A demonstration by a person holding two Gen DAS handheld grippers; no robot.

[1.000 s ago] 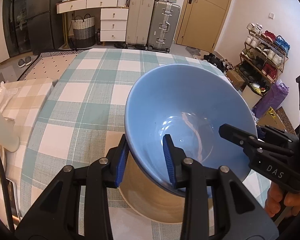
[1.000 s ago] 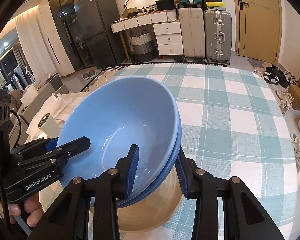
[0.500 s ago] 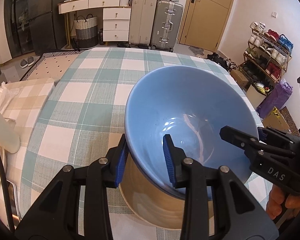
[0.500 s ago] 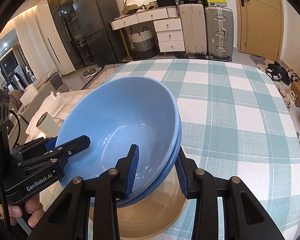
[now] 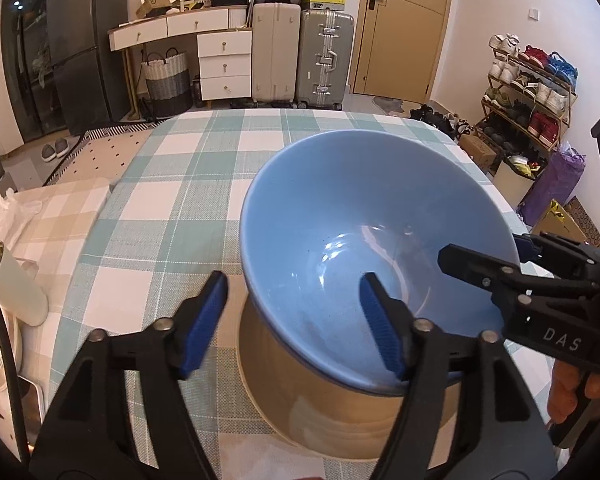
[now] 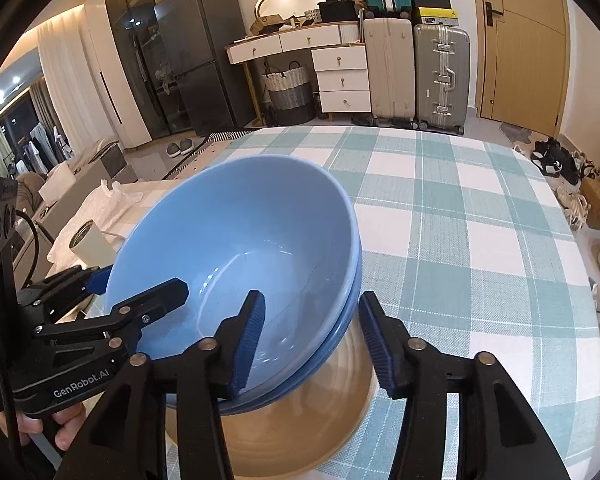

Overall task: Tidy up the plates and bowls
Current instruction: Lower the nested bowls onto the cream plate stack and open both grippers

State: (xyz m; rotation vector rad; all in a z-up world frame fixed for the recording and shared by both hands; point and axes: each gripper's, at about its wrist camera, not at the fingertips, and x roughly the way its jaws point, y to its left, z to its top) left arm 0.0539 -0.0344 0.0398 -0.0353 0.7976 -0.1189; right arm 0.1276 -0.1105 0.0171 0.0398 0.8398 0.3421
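Note:
Two nested blue bowls (image 5: 360, 216) sit in a wider beige bowl (image 5: 340, 412) on the green-checked tablecloth (image 5: 180, 208). My left gripper (image 5: 294, 320) straddles the near rim of the blue bowls, its jaws opening and both pads off the rim. In the right wrist view the blue bowls (image 6: 240, 232) rest in the beige bowl (image 6: 300, 432). My right gripper (image 6: 314, 332) straddles their right rim with its jaws opening, and a gap shows at each pad. Each view also shows the other gripper, the right gripper (image 5: 482, 250) and the left gripper (image 6: 138, 282), across the bowl.
A white cylinder (image 5: 16, 292) lies on a beige-checked surface left of the table. Suitcases (image 5: 300, 60) and a white drawer unit (image 5: 224, 64) stand beyond the far edge. A shoe rack (image 5: 532, 92) lines the right wall. The cloth beyond the bowls is bare.
Both grippers' jaws have spread apart and come off the blue bowls' rim. The bowls have stayed where they were in the beige bowl.

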